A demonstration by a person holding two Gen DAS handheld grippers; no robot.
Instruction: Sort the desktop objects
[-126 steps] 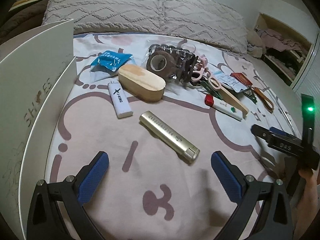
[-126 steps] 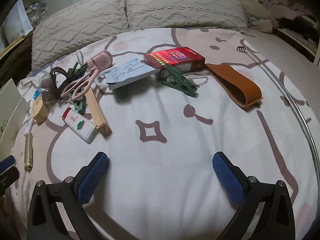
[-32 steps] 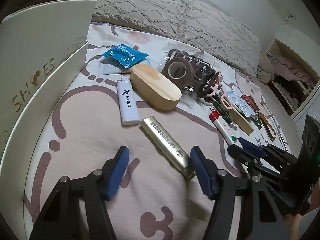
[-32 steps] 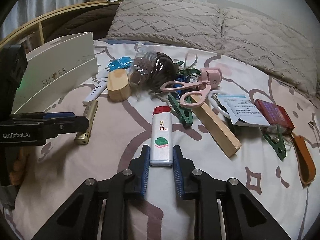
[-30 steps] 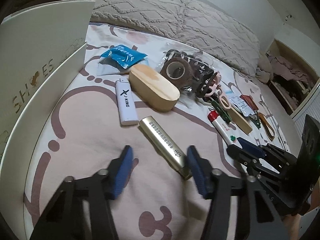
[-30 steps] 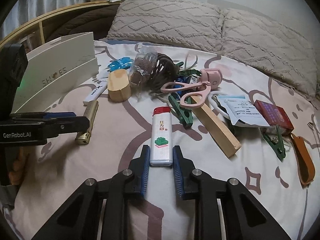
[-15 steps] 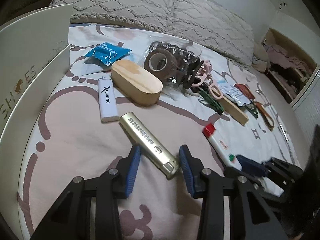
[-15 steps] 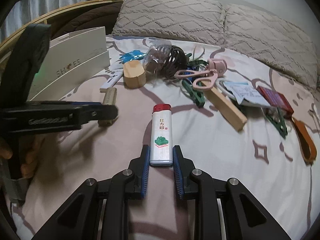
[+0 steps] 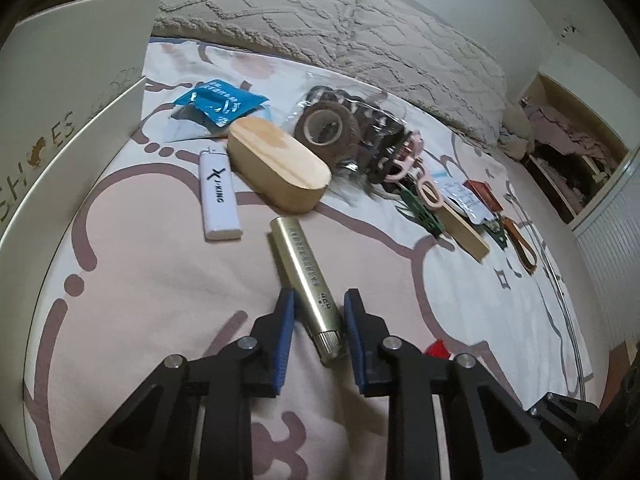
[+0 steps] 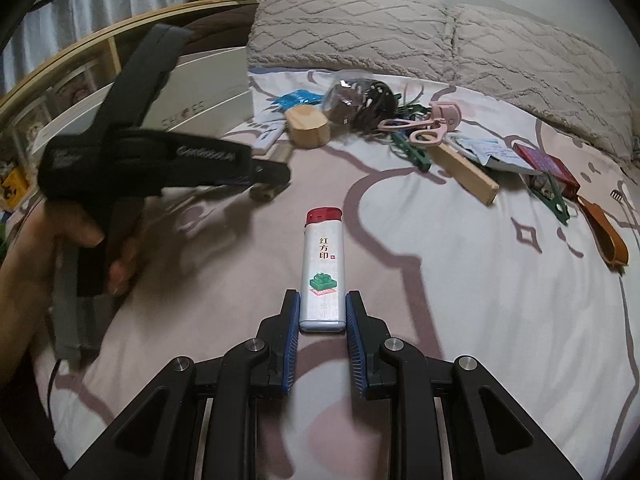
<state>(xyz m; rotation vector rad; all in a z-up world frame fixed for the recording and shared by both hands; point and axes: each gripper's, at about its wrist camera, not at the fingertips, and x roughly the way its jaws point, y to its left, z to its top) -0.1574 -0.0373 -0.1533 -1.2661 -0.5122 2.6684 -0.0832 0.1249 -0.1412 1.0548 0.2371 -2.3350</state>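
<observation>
A gold metal tube lighter (image 9: 304, 268) lies on the pink patterned bedsheet (image 9: 140, 300). My left gripper (image 9: 318, 300) is closing, shut on its near end with the blue pads against both sides. My right gripper (image 10: 323, 300) is shut on the base of a white lighter with a red cap (image 10: 323, 268) and holds it above the sheet. In the right wrist view the left gripper (image 10: 272, 184) shows at the left, held by a hand (image 10: 60, 248). The white lighter's red cap (image 9: 438, 350) peeks in at the lower right of the left wrist view.
An open white shoe box (image 9: 60, 120) stands at the left. Behind lie a white lighter (image 9: 218, 200), an oval wooden case (image 9: 276, 164), a blue packet (image 9: 218, 100), a bagged tape roll (image 9: 326, 128), pink scissors (image 10: 416, 128), a wooden block (image 10: 464, 170), a red box (image 10: 548, 166), a brown strap (image 10: 604, 232) and pillows (image 10: 400, 28).
My left gripper's jaws have come together from wide apart onto the gold lighter. The right gripper has carried the white lighter leftward, closer to the left gripper.
</observation>
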